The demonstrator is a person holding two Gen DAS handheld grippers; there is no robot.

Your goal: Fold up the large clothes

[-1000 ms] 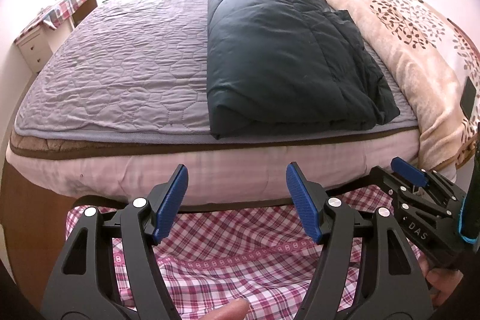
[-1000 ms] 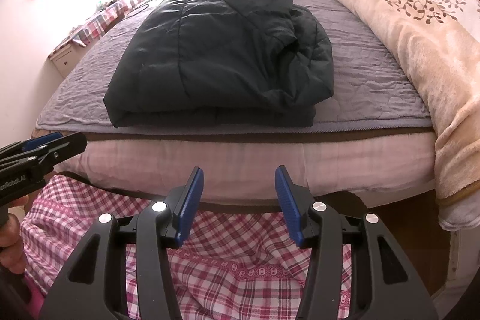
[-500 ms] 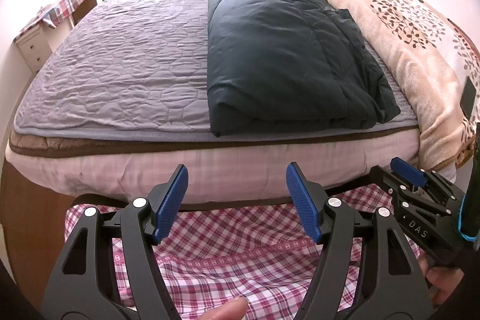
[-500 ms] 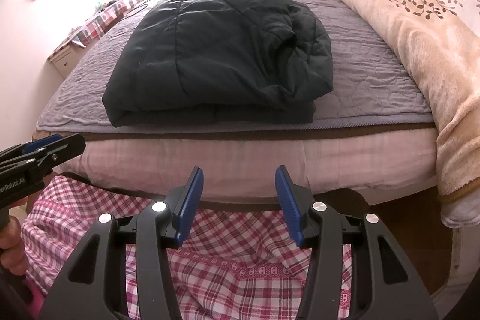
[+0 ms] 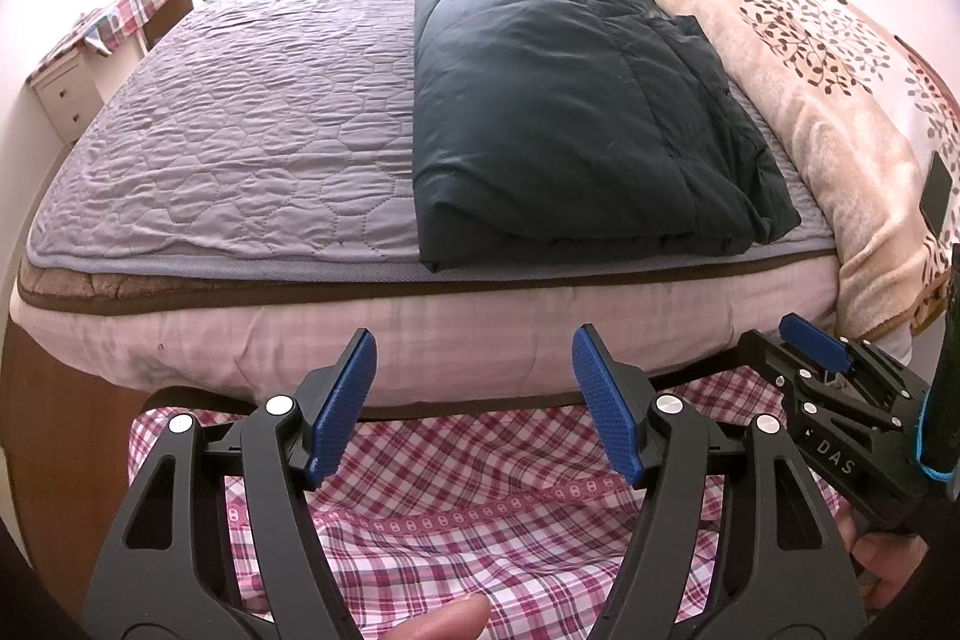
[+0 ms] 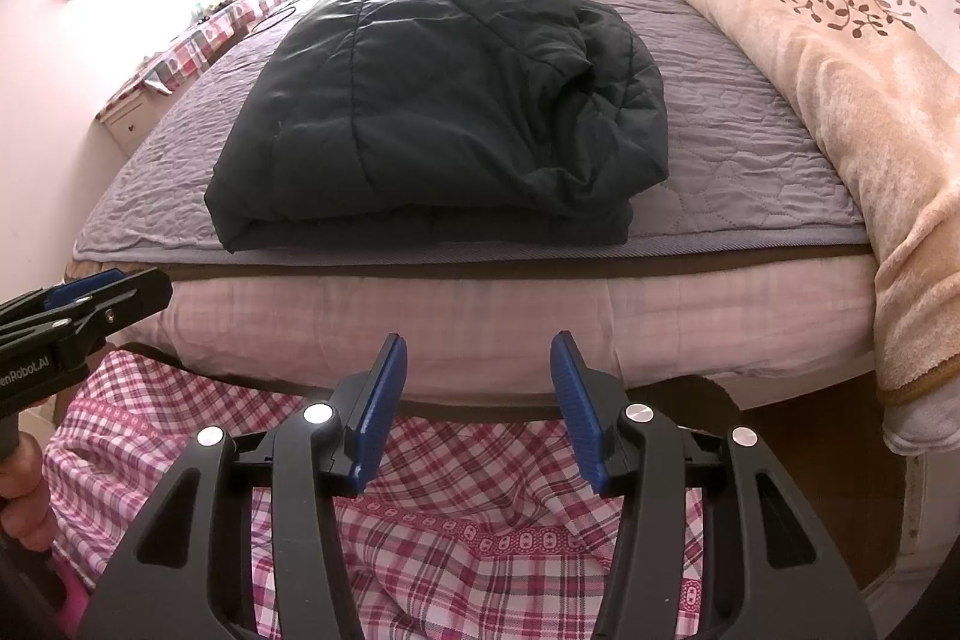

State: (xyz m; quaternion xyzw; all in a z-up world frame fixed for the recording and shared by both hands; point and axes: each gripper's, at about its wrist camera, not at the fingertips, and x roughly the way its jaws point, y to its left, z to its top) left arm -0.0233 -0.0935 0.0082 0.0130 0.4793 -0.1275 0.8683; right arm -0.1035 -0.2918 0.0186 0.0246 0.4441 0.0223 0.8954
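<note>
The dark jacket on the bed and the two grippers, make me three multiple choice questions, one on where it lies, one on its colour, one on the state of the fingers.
1. Where does the jacket lie?
A. On the grey quilted bed cover, near the foot edge
B. On the floor
C. On top of the beige blanket

2. What colour is the jacket?
A. Red
B. Dark blue-green
C. White

3. How do the fingers of the left gripper and right gripper stand?
A. Both shut on the jacket
B. One pair shut on the blanket
C. Both apart, holding nothing

Answers: 1 A, the folded jacket rests on the cover beside the beige blanket. 2 B, its fabric is dark blue-green. 3 C, blue pads stand apart short of the bed.
</note>
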